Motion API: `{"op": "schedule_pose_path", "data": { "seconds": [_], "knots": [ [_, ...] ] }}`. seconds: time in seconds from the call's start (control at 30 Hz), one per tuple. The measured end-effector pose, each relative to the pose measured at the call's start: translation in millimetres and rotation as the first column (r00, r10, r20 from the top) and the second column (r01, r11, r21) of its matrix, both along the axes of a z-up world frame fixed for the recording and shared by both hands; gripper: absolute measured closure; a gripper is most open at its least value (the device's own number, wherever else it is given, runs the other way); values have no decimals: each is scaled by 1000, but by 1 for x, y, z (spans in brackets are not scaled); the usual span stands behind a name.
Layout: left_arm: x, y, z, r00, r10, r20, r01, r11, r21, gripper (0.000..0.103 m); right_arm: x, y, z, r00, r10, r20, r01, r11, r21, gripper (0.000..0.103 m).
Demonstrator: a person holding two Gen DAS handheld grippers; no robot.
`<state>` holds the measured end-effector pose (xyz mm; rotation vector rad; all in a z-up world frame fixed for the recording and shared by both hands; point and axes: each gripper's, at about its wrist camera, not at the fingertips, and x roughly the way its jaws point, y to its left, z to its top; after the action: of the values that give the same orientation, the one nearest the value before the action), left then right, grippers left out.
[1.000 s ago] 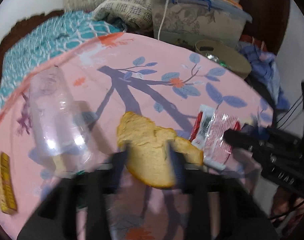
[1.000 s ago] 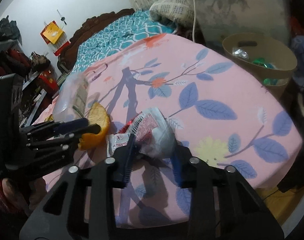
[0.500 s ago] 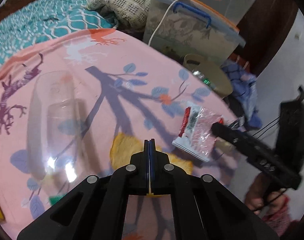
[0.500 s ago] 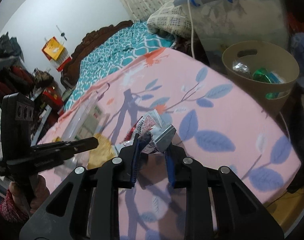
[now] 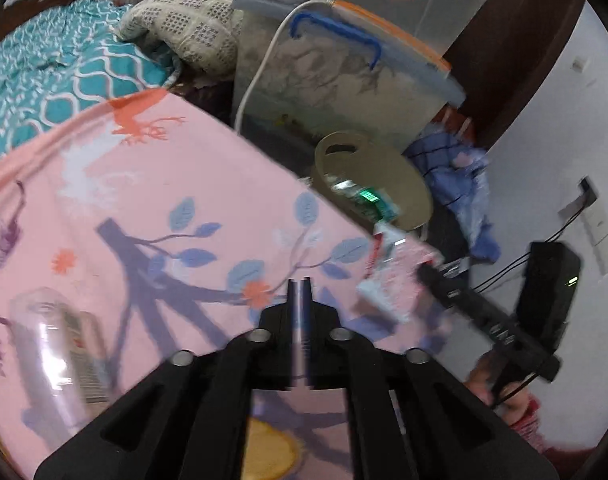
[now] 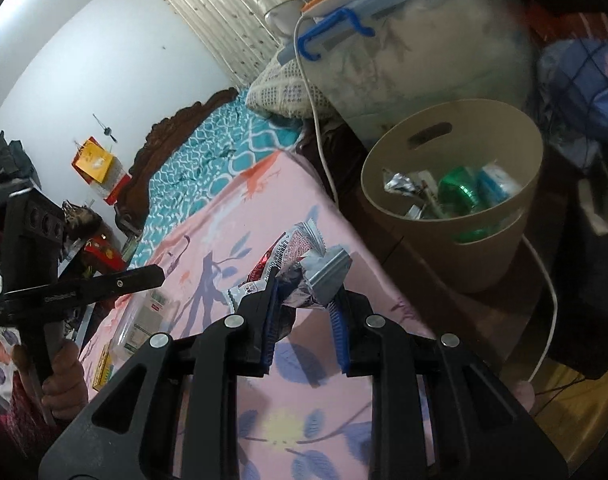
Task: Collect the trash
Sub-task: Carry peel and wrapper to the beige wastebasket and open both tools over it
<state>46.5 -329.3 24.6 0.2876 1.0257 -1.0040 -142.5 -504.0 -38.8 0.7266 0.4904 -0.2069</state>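
Note:
My right gripper (image 6: 304, 292) is shut on a crumpled red and silver snack wrapper (image 6: 300, 252) and holds it above the pink table's far edge, short of the tan trash bin (image 6: 455, 248) that holds several wrappers. The wrapper (image 5: 391, 276) and the bin (image 5: 407, 176) also show in the left wrist view. My left gripper (image 5: 300, 284) is shut and empty above the pink floral tablecloth (image 5: 144, 184). A yellow piece of bread (image 5: 268, 452) lies under its frame. A clear plastic bottle (image 5: 60, 352) lies at the left.
A clear storage box (image 5: 343, 76) with a blue handle and a white cable (image 5: 260, 72) stand behind the bin. A small yellow box (image 6: 104, 364) lies on the table's left end. A bed with a teal cover (image 5: 44, 80) lies beyond.
The right gripper has lifted the wrapper off the table and carried it toward the bin. The left gripper closed without the bread, rose and swung right.

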Motion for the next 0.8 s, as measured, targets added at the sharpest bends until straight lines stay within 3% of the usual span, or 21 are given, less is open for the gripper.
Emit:
{"op": "schedule_pose_path", "data": {
  "seconds": [0.03,0.07,0.27,0.43,0.53,0.8],
  "knots": [
    [3,4,-1,1000,18,24,-19,1000,23,50,-1,-1,-1,1000,5,5,-5,1000,3,77],
    [7,13,-4,996,55,65,-58,997,42,42,-1,-2,-4,1000,15,14,-15,1000,16,77],
    [20,48,-28,996,71,49,-75,992,97,44,7,0,-16,996,78,33,-80,995,65,77],
    [3,60,-42,996,-31,79,21,992,127,44,12,6,-17,994,98,41,-100,992,72,77],
    [-6,60,-50,985,-78,157,49,982,185,44,13,10,-15,994,98,45,-101,993,66,77],
    [-24,64,-57,961,-197,193,144,956,255,44,21,21,-11,994,107,24,-108,993,49,77]
  ]
}}
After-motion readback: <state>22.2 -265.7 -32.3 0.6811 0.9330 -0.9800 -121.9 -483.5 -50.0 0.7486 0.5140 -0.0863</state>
